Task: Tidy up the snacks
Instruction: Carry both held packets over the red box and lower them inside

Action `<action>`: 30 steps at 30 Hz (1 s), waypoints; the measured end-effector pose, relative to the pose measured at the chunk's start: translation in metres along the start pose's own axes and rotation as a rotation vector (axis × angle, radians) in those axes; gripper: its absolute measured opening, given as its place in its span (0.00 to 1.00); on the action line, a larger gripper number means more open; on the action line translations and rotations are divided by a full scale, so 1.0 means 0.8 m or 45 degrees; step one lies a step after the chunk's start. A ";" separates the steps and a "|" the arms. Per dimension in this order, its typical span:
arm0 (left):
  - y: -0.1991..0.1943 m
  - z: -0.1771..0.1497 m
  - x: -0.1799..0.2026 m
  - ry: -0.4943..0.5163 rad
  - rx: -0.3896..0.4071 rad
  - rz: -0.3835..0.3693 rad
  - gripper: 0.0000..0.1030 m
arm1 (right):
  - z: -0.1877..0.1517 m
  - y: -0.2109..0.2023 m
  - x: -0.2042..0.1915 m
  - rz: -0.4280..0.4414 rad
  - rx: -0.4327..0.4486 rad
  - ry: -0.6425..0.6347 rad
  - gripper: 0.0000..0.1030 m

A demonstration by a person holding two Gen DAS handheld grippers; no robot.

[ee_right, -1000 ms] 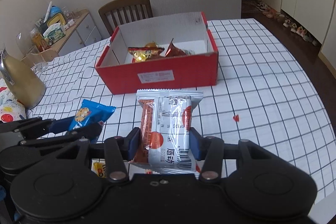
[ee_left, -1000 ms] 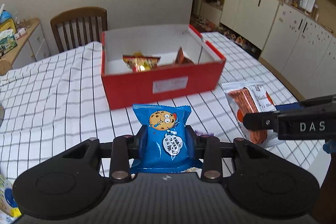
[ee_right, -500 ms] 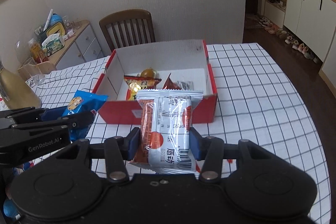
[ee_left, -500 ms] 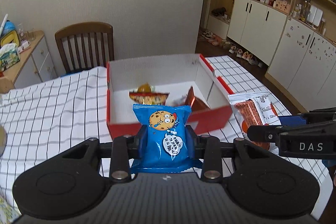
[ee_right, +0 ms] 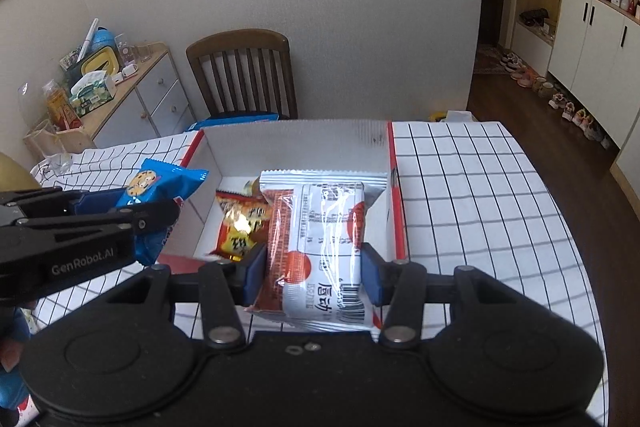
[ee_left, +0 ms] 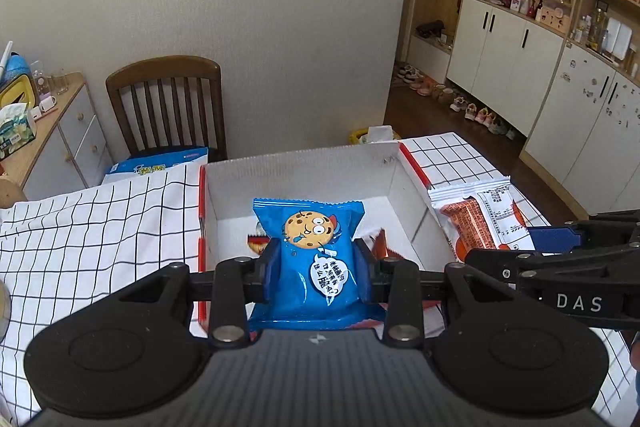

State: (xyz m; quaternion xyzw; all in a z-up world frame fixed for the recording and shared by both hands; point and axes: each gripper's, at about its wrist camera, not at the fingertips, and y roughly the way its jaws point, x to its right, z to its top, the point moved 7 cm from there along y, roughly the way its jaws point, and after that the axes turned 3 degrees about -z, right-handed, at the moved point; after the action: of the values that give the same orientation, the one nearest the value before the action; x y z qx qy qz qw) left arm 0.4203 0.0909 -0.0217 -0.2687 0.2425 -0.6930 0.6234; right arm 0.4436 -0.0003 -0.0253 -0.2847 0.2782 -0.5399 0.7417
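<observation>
Snacks are arriving over the red box [ee_left: 412, 163]: in the left wrist view, the left claw [ee_left: 316, 269] is pinching one blue cookie packet [ee_left: 310, 259], which a second ago was hanging short of the box above the checked surface [ee_left: 100, 227]. In the right wrist view, the right claw [ee_right: 314, 277] is pinching one orange-and-white packet [ee_right: 320, 247]; at least two snacks are already lying inside, so release looks close.

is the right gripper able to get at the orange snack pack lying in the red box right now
Probably not as things stand. The right gripper is shut on the white and orange packet, so its jaws are full. The orange snack pack lies uncovered in the open red box, with only the held packet in front.
</observation>
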 end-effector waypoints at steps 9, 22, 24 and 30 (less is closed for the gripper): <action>0.052 0.032 -0.011 -0.024 -0.037 0.043 0.35 | 0.034 0.041 0.008 0.008 -0.010 -0.021 0.46; 0.123 0.053 -0.028 -0.075 -0.104 0.097 0.35 | 0.063 0.119 0.012 0.008 -0.072 -0.083 0.46; 0.132 0.054 -0.031 -0.073 -0.119 0.108 0.35 | 0.064 0.131 0.010 0.006 -0.088 -0.095 0.46; 0.164 0.054 -0.050 -0.079 -0.159 0.151 0.35 | 0.068 0.160 0.001 0.017 -0.138 -0.135 0.46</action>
State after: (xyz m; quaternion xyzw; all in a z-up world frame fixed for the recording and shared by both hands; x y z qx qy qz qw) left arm 0.5486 0.1165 -0.0808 -0.3137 0.2814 -0.6297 0.6526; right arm 0.5651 0.0381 -0.0806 -0.3507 0.2695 -0.5031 0.7425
